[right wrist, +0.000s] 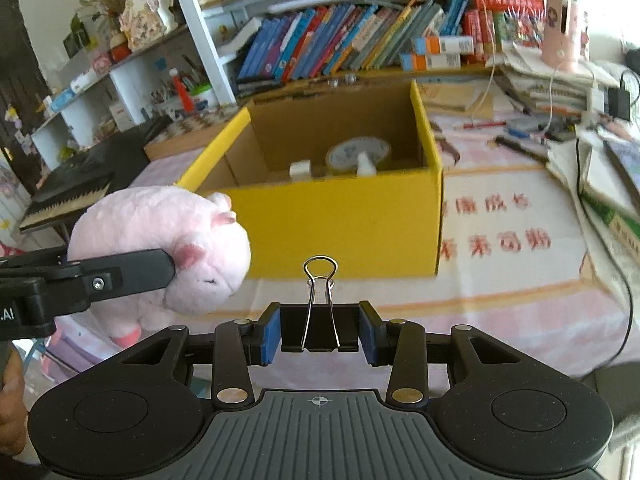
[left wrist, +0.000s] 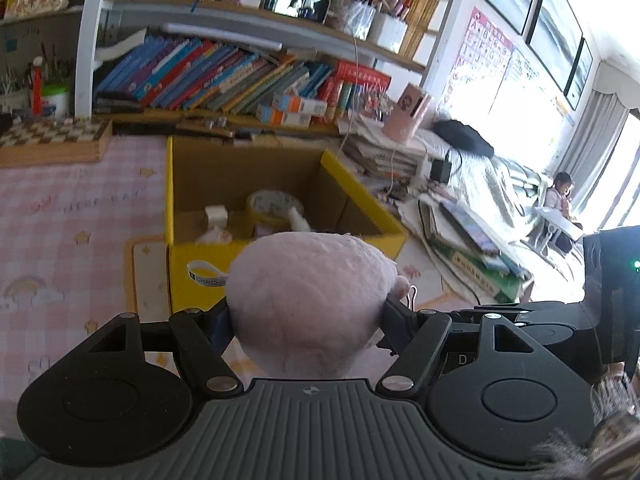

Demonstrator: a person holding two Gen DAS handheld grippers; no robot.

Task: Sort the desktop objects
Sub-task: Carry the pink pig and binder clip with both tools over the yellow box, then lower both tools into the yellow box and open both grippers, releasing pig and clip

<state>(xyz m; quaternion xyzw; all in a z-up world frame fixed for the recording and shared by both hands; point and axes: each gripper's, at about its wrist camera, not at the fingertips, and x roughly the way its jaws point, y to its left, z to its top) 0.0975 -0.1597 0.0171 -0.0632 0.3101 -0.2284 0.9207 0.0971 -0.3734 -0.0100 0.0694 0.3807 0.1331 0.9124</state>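
Carry-to-box step: left gripper (left wrist: 308,320) fingers clamp the soft pink plush pig toy (left wrist: 308,304), right gripper (right wrist: 319,332) fingers pinch the black metal binder clip (right wrist: 319,328), both short of the open yellow cardboard box (right wrist: 344,220) on the table; next, prob. get over its opening & release.

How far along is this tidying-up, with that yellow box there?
Done: a tape roll and small items already lie in the yellow box. In hand: the left tool grips a pink plush pig, the right tool a binder clip. Left: dropping both in; pens remain beyond.
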